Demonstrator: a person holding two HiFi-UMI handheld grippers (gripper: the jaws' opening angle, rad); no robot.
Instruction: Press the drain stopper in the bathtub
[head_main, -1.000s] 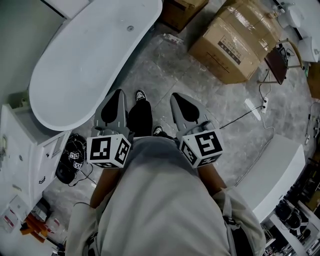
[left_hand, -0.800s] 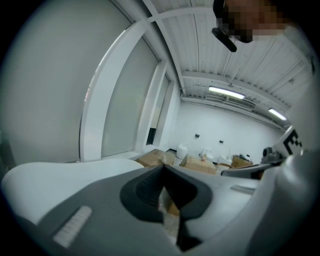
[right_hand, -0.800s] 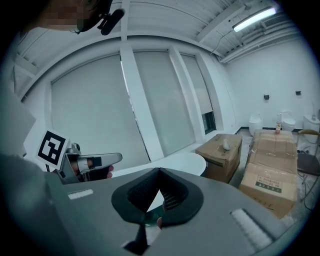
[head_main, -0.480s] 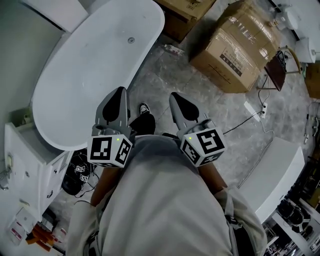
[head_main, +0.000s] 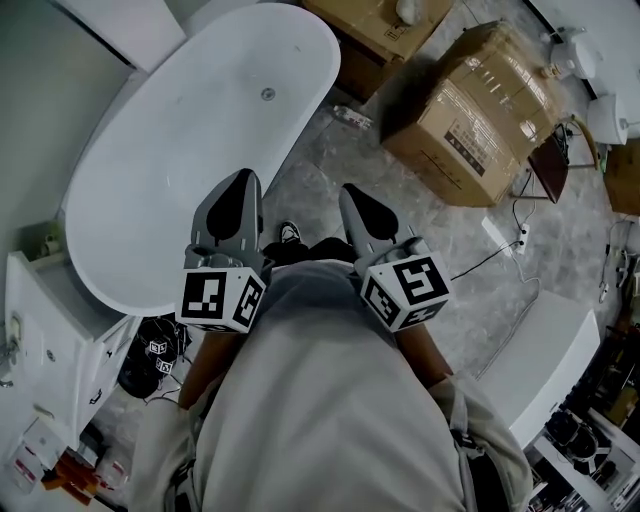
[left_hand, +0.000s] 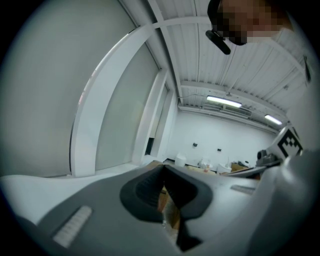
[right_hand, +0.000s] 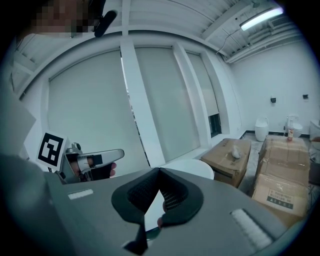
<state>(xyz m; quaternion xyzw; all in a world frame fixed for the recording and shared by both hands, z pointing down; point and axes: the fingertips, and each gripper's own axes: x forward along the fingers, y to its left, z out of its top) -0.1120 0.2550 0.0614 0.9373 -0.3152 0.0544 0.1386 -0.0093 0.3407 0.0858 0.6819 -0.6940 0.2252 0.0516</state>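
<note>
head view alone shows drain stopper (head_main: 267, 94), gripper views closed fingers (left_hand: 145, 192) (right_hand: 135, 198)

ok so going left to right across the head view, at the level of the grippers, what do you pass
white cabinet → left gripper → right gripper → power strip on the floor → white unit near the right edge. The bathtub is left out: it overlaps the left gripper.

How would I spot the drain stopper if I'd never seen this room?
Find the big white oval bathtub, which lies left of the brown cardboard boxes. Near its far end sits the drain stopper: a small round grey disc, the only mark on the tub's plain white inside.
</note>
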